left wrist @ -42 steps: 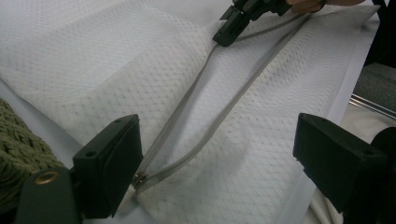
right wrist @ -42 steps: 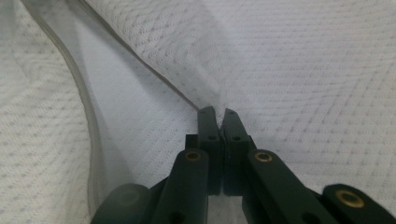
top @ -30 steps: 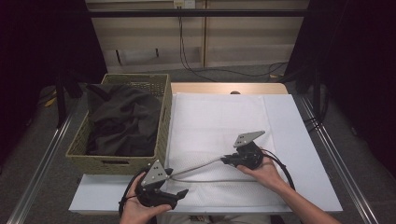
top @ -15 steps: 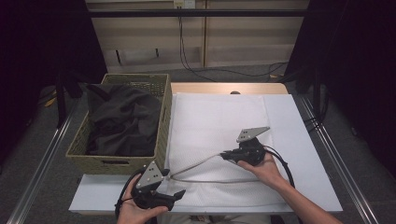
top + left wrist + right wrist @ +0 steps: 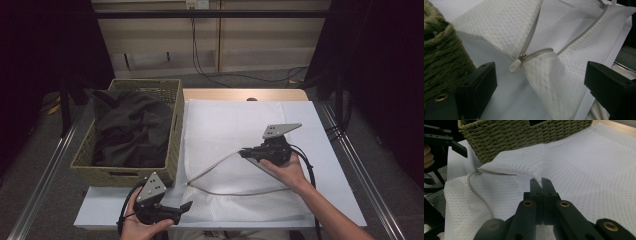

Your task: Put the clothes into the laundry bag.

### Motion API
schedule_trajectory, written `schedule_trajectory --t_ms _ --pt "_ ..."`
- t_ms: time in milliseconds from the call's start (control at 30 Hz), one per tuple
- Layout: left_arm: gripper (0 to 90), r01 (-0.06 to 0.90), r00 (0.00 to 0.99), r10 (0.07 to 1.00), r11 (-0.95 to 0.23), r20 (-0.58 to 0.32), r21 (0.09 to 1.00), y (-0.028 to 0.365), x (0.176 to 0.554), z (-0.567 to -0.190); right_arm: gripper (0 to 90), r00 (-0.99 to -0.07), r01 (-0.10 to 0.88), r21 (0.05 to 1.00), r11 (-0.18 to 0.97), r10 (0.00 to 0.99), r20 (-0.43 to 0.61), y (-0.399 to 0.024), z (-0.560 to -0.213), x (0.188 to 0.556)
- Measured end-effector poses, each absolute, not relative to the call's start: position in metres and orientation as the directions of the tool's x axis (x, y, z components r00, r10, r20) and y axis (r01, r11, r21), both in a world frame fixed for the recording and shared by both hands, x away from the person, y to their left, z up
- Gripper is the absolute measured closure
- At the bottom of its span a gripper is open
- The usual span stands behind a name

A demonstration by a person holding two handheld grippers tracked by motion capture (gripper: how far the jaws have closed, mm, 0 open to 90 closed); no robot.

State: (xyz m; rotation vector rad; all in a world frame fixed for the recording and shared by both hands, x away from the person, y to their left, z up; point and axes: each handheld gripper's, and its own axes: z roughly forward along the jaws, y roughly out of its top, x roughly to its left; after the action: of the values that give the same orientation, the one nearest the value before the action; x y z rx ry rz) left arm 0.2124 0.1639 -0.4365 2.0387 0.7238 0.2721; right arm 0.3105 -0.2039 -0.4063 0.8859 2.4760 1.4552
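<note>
1. We saw the mesh bag (image 5: 240, 150) flat on the white surface (image 5: 340, 200), just right of the basket (image 5: 175, 125), which held dark clothes (image 5: 130, 135).
2. Our right gripper (image 5: 245, 153) had its jaws clamped together on the bag's upper layer, lifting it beside the zip (image 5: 531, 40).
3. Our left gripper (image 5: 186, 206), near the basket's front corner, had just been opening; its jaws stood apart, empty, with the zip pull (image 5: 515, 65) lying ahead between them.
4. We judged the bag unzipped and its mouth partly raised; moving the clothes from the basket into it remained.

Matt white mesh-cloth bag (image 5: 235, 150) — woven basket (image 5: 172, 150)
</note>
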Motion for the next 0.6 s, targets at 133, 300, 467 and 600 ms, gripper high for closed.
schedule_trajectory --t_ms 133,300,467,600 --pt "9.5 0.374 0.81 0.581 -0.411 -0.078 0.831 0.162 0.211 -0.436 89.7 -0.82 0.407 0.847 0.343 0.546 0.173 -0.205 -0.4 0.315" --pt "9.3 0.371 0.813 0.576 -0.403 -0.083 0.837 0.162 0.211 -0.436 89.7 -0.825 0.385 0.86 0.333 0.543 0.159 -0.204 -0.387 0.32" --pt "9.4 0.372 0.807 0.586 -0.401 -0.078 0.837 0.166 0.209 -0.435 89.7 -0.829 0.372 0.87 0.322 0.536 0.156 -0.204 -0.376 0.324" --pt "10.4 0.375 0.802 0.592 -0.395 -0.08 0.839 0.169 0.209 -0.434 89.7 -0.831 0.356 0.885 0.299 0.534 0.154 -0.205 -0.37 0.324"
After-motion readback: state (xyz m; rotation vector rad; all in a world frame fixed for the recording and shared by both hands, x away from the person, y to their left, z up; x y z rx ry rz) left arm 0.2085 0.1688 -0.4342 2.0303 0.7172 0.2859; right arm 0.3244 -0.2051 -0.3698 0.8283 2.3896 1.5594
